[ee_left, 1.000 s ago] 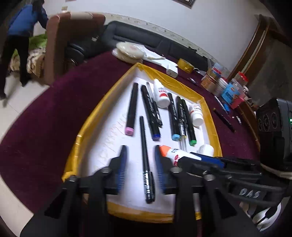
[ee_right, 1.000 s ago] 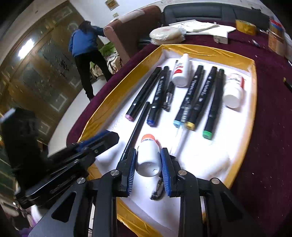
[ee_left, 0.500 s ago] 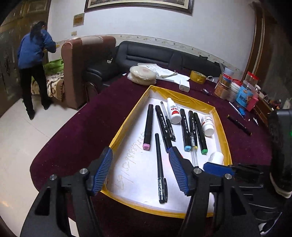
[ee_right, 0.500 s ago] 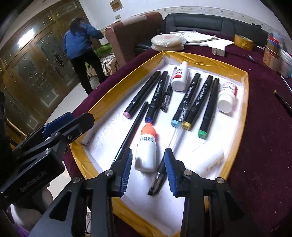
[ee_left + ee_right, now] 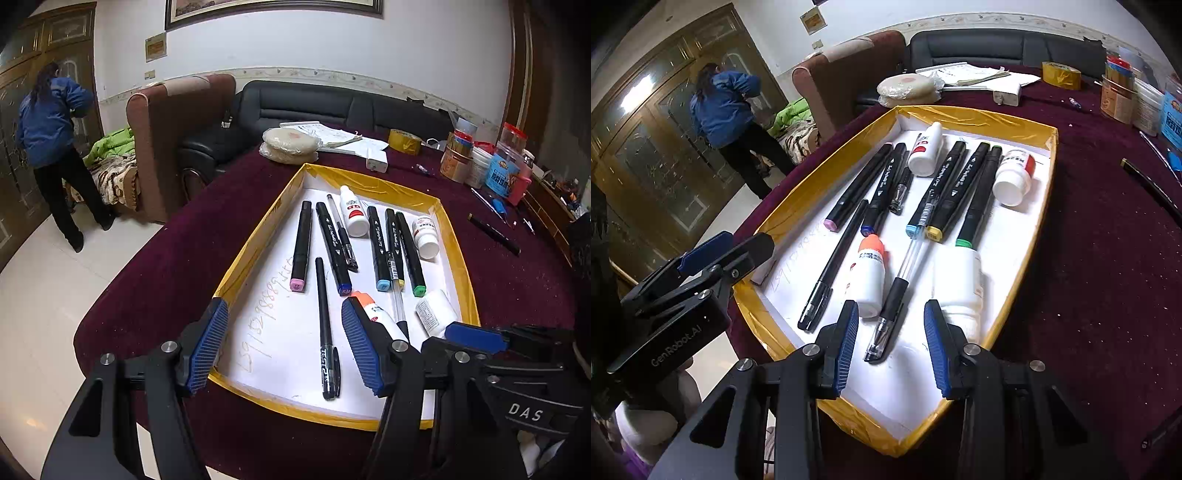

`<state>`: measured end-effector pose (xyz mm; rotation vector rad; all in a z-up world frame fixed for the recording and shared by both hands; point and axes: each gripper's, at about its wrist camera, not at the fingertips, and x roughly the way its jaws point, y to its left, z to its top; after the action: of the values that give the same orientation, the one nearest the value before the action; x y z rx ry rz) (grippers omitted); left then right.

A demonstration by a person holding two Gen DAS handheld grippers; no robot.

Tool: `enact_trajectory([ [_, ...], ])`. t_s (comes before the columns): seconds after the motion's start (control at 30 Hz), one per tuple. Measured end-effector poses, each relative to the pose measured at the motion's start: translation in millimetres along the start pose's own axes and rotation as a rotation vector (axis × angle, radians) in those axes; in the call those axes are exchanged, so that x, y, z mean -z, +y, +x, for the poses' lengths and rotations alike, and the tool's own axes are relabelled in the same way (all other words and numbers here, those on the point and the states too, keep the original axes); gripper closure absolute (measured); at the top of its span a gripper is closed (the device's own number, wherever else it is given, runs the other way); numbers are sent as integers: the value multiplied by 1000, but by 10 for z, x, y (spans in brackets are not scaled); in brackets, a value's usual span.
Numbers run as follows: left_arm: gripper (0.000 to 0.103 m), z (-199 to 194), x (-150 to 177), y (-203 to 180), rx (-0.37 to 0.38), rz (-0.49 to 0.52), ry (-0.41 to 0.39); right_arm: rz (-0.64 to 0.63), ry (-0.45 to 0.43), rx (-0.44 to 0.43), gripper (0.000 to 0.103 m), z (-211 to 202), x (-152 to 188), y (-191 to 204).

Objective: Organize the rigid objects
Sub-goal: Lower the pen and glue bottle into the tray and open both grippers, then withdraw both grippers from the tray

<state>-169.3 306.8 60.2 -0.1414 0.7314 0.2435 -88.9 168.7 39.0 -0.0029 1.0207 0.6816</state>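
Note:
A yellow-rimmed white tray (image 5: pixel 258 236) (image 5: pixel 1045 206) on the maroon table holds several markers, pens and small bottles. My left gripper (image 5: pixel 286 343) hangs open above the tray's near edge, with a black pen (image 5: pixel 325 325) lying loose on the tray floor below the gap. My right gripper (image 5: pixel 891 347) is open too, and the tip of a clear pen (image 5: pixel 905 273) lies under its gap. An orange-capped bottle (image 5: pixel 870 277) (image 5: pixel 373 310) lies just beyond its left pad, and a plain white bottle (image 5: pixel 960 288) beyond its right pad. Neither gripper touches anything.
Outside the tray lie a black pen (image 5: pixel 495 232), a tape roll (image 5: pixel 404 140), a white adapter (image 5: pixel 376 160), bagged flatbread (image 5: pixel 290 144) and jars (image 5: pixel 480 162) at the right. A person in a blue jacket (image 5: pixel 48 125) stands far left by an armchair (image 5: pixel 173 122).
The right gripper let go of the orange-capped bottle, which now lies in the tray, and drew back. The left jaws widened around the black pen and the gripper rose and tilted up.

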Motion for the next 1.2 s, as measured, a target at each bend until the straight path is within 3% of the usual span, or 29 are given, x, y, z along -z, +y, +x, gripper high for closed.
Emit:
enact_trajectory([
  [1.2,37,46,22,-307,-20,74,47,32,-42,-64,68,-226,132,-240],
])
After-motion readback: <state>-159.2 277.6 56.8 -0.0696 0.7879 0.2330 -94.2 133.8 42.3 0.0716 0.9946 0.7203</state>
